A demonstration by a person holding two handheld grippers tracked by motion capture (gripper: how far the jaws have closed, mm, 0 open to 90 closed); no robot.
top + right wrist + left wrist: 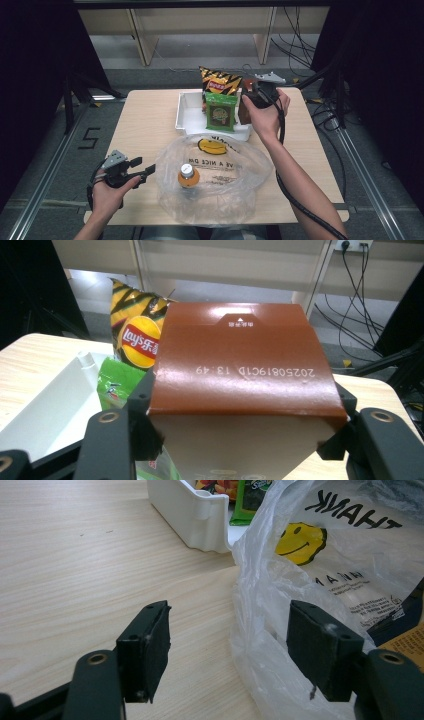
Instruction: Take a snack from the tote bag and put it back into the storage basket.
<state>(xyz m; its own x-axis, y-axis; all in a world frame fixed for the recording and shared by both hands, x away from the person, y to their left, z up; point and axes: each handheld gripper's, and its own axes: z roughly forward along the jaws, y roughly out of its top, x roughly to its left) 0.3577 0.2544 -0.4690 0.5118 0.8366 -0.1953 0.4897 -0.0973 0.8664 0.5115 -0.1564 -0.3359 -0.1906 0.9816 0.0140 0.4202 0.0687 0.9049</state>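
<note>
A brown carton (240, 370) with a printed date code on top sits between the jaws of my right gripper (240, 440), which is shut on it. In the high view this gripper (248, 102) holds the carton (243, 111) at the right end of the white tray (186, 112). A clear plastic bag (215, 185) with a yellow smiley lies at the table's front, with an orange-labelled bottle (188, 175) inside. My left gripper (142, 167) stands open at the bag's left edge. In the left gripper view, a fold of the bag (320, 570) lies between the spread jaws (227, 645), unpinched.
The tray also holds a striped Lay's chips bag (220, 82) and a green snack packet (220, 111). Bare wooden tabletop (145, 125) stretches left of the tray. Cables and shelving legs lie on the floor beyond the table's far edge.
</note>
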